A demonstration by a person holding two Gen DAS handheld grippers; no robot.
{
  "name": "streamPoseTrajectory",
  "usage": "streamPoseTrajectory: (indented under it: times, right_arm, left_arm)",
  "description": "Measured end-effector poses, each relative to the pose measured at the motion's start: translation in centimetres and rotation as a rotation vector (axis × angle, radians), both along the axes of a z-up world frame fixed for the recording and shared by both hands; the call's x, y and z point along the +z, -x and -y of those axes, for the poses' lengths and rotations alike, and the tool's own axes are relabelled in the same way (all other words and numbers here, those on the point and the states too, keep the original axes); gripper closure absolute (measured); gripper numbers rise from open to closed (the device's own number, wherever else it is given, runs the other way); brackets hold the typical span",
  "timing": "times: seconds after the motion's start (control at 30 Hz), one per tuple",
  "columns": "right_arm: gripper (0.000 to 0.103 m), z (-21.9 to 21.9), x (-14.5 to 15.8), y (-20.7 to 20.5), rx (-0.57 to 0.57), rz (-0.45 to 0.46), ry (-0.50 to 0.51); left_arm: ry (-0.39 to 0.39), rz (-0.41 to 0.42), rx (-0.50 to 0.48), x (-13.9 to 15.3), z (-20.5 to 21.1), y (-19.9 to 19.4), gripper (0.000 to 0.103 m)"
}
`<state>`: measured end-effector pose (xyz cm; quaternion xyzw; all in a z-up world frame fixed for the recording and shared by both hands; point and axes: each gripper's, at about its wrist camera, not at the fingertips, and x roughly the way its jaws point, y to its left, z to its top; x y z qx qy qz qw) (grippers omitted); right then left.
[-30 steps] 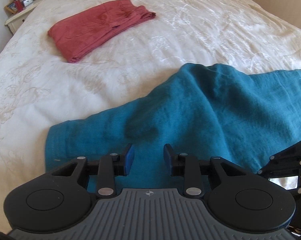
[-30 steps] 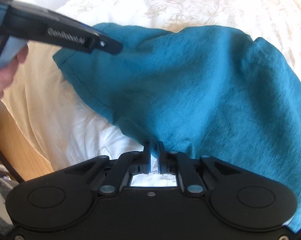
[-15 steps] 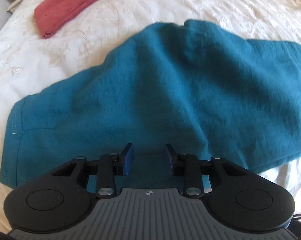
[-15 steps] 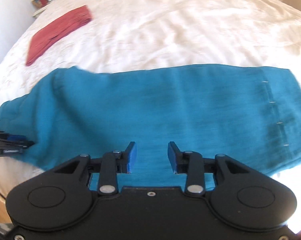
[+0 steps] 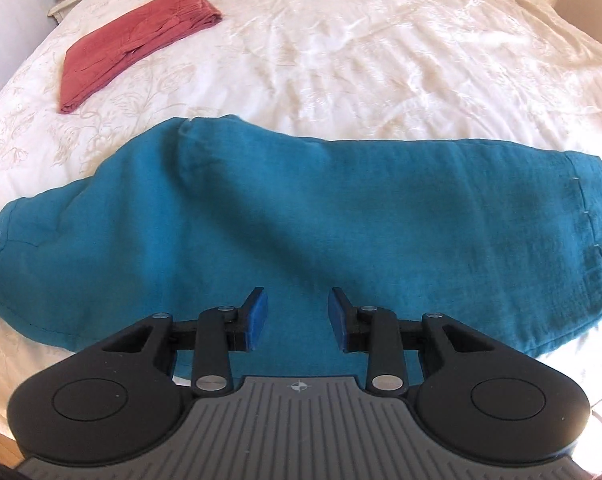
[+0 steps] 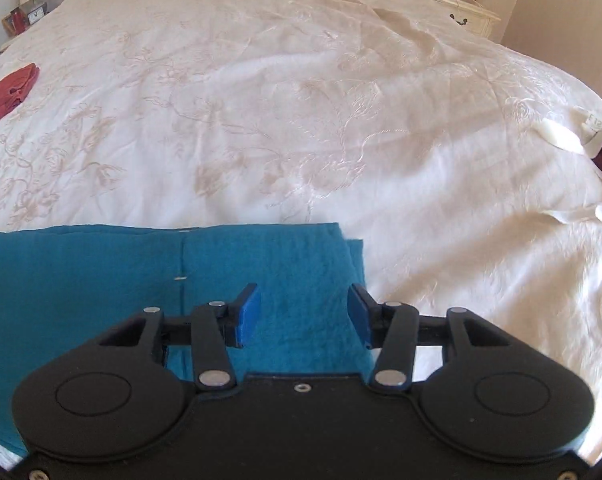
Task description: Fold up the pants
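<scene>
Teal pants [image 5: 321, 216] lie folded lengthwise across the near part of the bed, hem end at the left, waistband end at the right. My left gripper [image 5: 297, 316] hovers open over the near middle of them, nothing between its blue pads. My right gripper [image 6: 303, 314] hangs over the right end of the teal pants [image 6: 261, 272], close to their right edge. Its jaws are opening, with no cloth pinched between them.
A folded red garment [image 5: 133, 40] lies far left on the cream embroidered bedspread [image 6: 301, 120]. Nightstands stand at the far left [image 6: 21, 16] and far right [image 6: 461, 8]. A white and red thing [image 6: 597, 148] lies at the bed's right edge.
The right gripper let go of the teal cloth, opened, and swept right to the pants' other end. The left gripper slid right along the near edge. The pants now lie flatter.
</scene>
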<state>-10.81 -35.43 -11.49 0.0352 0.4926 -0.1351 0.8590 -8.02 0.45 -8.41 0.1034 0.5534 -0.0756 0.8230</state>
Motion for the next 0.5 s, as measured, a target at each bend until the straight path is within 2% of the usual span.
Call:
streamPoseTrajectory:
  times: [0.13, 0.23, 0.3, 0.33, 0.4, 0.5]
  right_arm:
    - [0.046, 2.4, -2.0, -1.9, 0.050, -0.021, -0.017]
    - [0.047, 3.7, -3.0, -2.4, 0.088, -0.019, -0.096]
    - [0.065, 4.3, -3.6, -2.7, 0.092, -0.033, -0.160]
    - [0.089, 4.4, -3.8, -2.7, 0.091, -0.050, -0.175]
    - [0.089, 4.7, -3.4, -2.3, 0.078, -0.050, -0.197]
    - [0.090, 6.1, -2.4, -0.9, -0.034, -0.037, -0.204]
  left_arm:
    - [-0.015, 0.003, 0.010, 0.4, 1.5, 0.8, 0.070]
    - [-0.038, 0.001, 0.029, 0.4, 2.0, 1.1, 0.070]
    - [-0.044, -0.007, 0.048, 0.3, 2.0, 1.2, 0.070]
    - [-0.046, -0.009, 0.057, 0.3, 2.1, 1.3, 0.070]
    - [-0.050, -0.009, 0.069, 0.3, 2.3, 1.2, 0.070]
    - [-0.046, -0.009, 0.069, 0.2, 2.7, 1.1, 0.070]
